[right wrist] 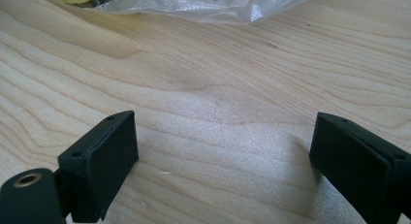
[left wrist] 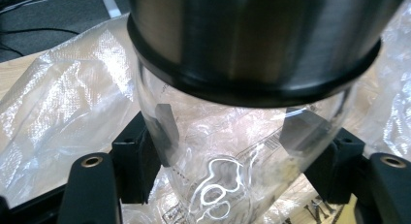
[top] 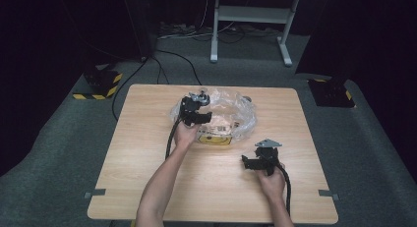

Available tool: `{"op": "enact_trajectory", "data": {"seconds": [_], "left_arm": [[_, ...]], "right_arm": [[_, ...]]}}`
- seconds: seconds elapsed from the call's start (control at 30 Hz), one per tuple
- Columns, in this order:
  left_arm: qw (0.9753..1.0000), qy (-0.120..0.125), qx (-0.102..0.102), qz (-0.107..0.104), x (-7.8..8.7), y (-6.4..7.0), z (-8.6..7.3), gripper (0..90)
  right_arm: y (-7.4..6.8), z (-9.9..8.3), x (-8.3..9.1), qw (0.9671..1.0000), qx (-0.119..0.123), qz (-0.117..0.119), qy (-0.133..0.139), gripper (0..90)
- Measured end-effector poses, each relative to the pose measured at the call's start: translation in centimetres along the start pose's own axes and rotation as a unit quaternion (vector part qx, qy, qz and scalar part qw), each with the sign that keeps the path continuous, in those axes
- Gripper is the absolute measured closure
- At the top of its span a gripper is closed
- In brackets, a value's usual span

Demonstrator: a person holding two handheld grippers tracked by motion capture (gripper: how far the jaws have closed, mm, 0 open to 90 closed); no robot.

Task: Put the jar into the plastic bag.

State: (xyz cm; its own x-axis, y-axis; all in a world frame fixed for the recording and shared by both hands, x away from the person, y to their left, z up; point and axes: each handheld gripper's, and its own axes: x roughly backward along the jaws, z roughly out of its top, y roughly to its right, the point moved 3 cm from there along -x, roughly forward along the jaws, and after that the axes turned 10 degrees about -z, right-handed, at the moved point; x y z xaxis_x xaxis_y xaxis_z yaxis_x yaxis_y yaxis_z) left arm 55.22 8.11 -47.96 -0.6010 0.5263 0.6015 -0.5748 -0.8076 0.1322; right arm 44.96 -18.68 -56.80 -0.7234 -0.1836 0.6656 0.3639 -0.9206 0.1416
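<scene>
1. Clamping a clear glass jar (left wrist: 242, 156) between both pads: left tongs (left wrist: 232, 136) in the left gripper view, one pad pressed on each side of the glass wall, seen through it.
2. Topped by a brushed metal lid (left wrist: 252, 35) with a dark rim, close to the camera and taking up the upper part of that view.
3. Nothing made out inside the jar; only white printed markings on the glass and the wrapping seen through it.
4. Held over crumpled clear plastic wrapping (left wrist: 63, 103), spread on both sides of the jar and beneath it.
5. Seen from the high view: left tongs (top: 195, 109) at the far middle of the counter (top: 147, 187), at the near-left edge of the plastic wrapping (top: 231, 114), with a small metal-topped thing at their tip, too small there to tell more.
6. Lying within the wrapping, near its front edge: a label with yellow and black print (top: 216, 137), text too small to read.
7. Released and spread wide: right tongs (right wrist: 223, 161) in the right gripper view, bare wood grain between the two pads, nothing touched.
8. Hovering low over the counter (right wrist: 218, 88), with the edge of the wrapping (right wrist: 203, 3) well ahead at the top of that view.
9. Placed in the high view at the near right: right tongs (top: 251, 163), apart from the wrapping and well apart from the left tongs.
</scene>
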Motion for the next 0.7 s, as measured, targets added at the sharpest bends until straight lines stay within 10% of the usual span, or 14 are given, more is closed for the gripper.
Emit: {"op": "enact_trajectory", "data": {"seconds": [0.7], "left_arm": [[0.9998, -0.008, -0.016, -0.007, 0.5, 0.2, -1.5, 31.3]], "right_arm": [[0.0, 0.0, 0.0, 1.0, 0.0, 0.0, 0.0, 9.9]]}}
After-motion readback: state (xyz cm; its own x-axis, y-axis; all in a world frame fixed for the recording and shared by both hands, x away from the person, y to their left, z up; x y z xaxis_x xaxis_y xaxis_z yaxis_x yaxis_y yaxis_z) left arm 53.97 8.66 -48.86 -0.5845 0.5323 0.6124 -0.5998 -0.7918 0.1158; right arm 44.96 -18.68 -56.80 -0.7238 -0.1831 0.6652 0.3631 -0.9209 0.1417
